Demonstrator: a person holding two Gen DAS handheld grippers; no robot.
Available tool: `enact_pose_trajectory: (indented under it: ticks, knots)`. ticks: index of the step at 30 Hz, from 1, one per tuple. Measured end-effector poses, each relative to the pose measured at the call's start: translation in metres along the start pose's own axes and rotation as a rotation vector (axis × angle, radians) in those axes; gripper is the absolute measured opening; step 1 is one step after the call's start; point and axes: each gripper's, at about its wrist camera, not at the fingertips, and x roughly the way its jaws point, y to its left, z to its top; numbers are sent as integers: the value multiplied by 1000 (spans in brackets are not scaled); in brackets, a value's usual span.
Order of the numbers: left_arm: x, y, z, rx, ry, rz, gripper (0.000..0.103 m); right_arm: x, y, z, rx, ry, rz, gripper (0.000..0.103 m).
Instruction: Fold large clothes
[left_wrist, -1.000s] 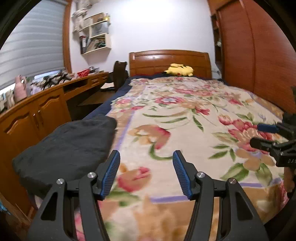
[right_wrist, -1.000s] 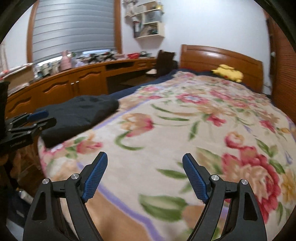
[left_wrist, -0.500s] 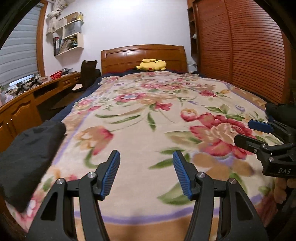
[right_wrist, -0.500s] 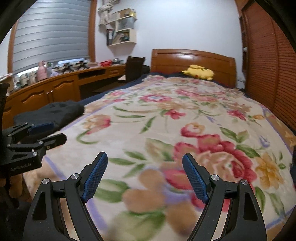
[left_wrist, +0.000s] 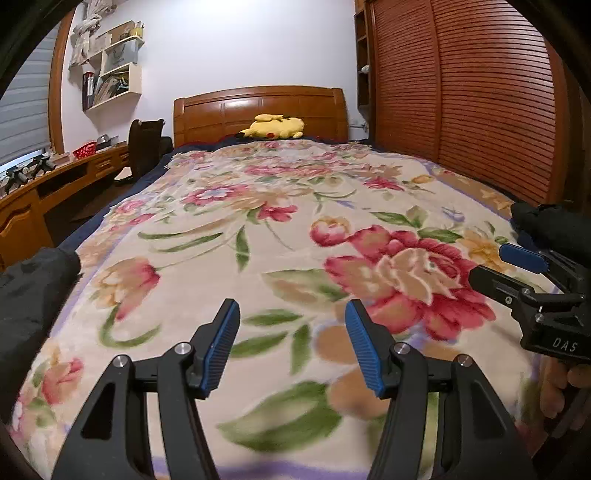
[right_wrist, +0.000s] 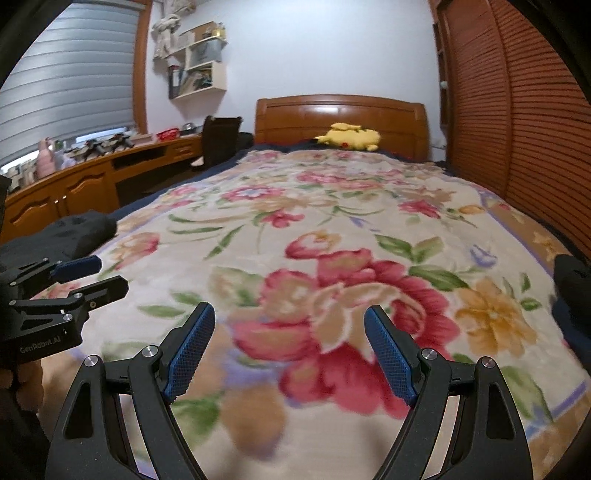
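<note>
A: In the left wrist view, how does the left gripper (left_wrist: 291, 332) stand?

B: Its two black fingers with ribbed blue pads (left_wrist: 218, 347) stand partly apart, with nothing between them. They hover over the cream floral blanket (left_wrist: 295, 236) that covers the wooden-headboard bed (left_wrist: 260, 109), touching nothing that I can see.

A: And the clothes?

B: A dark grey folded garment (left_wrist: 33, 291) lies at the left edge of the bed, well apart from that gripper. A second dark bundle of cloth (left_wrist: 546, 225) lies at the right edge, just behind the right gripper (left_wrist: 496, 264), which enters from the right with a hand (left_wrist: 561, 387) under it. Whether that gripper touches the bundle I cannot tell.

A: Anything else there?

B: A yellow plush toy (left_wrist: 275, 127) lies against the headboard.

A: Now the right wrist view.

B: The right gripper (right_wrist: 290, 339) gapes wider than the left one, its blue cross-hatched pads (right_wrist: 190, 350) far apart and empty above the big red flower on the blanket (right_wrist: 332, 229). The dark grey folded garment (right_wrist: 62, 232) lies at the left edge, just behind the left gripper (right_wrist: 94, 275), whose fingers are parted and hold nothing. The second dark bundle (right_wrist: 572, 295) sits at the right edge, near but clear of the right gripper's fingers. A long wooden worktop (right_wrist: 74, 173) runs along the left wall.
</note>
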Motion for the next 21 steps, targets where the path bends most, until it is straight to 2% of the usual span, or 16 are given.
enact_pose_trajectory:
  ticks: [8, 21]
  knots:
    - [-4, -10, -3, -21, -44, -37, 59, -20, -11, -5, 17, -61, -53, 85]
    - [-37, -16, 2, -21, -131, -70, 59, -49, -10, -11, 19, -150, -137, 85]
